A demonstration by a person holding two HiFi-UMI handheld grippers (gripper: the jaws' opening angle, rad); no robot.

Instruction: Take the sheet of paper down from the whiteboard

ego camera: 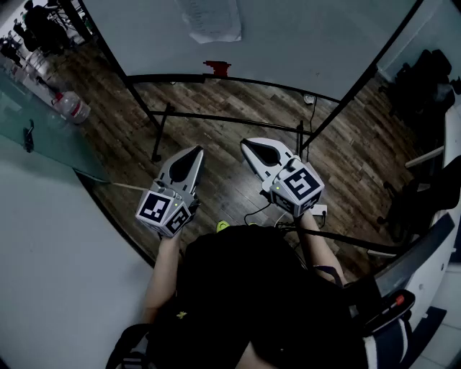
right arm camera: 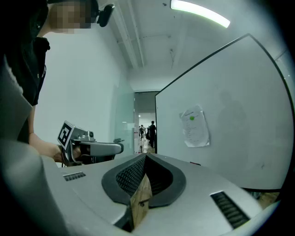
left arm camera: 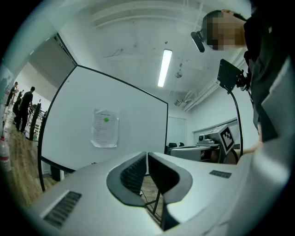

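**Count of items on site**

- Whiteboard (ego camera: 302, 36): one.
- Sheet (ego camera: 210, 18) on it: one, with one green dot (left arm camera: 106, 119).
- Red item (ego camera: 217, 68) at the board's lower edge: one; its kind cannot be told.
- Grippers: two, a left gripper (ego camera: 198, 150) and a right gripper (ego camera: 245, 143).
- Marker cubes: two, one per gripper (ego camera: 166, 210) (ego camera: 299, 186).
- Ceiling light (left arm camera: 164, 68): one strip.
- Bottle (ego camera: 72, 108): one clearly seen.
- People (left arm camera: 25, 103) far off: at least two; exact number uncertain.
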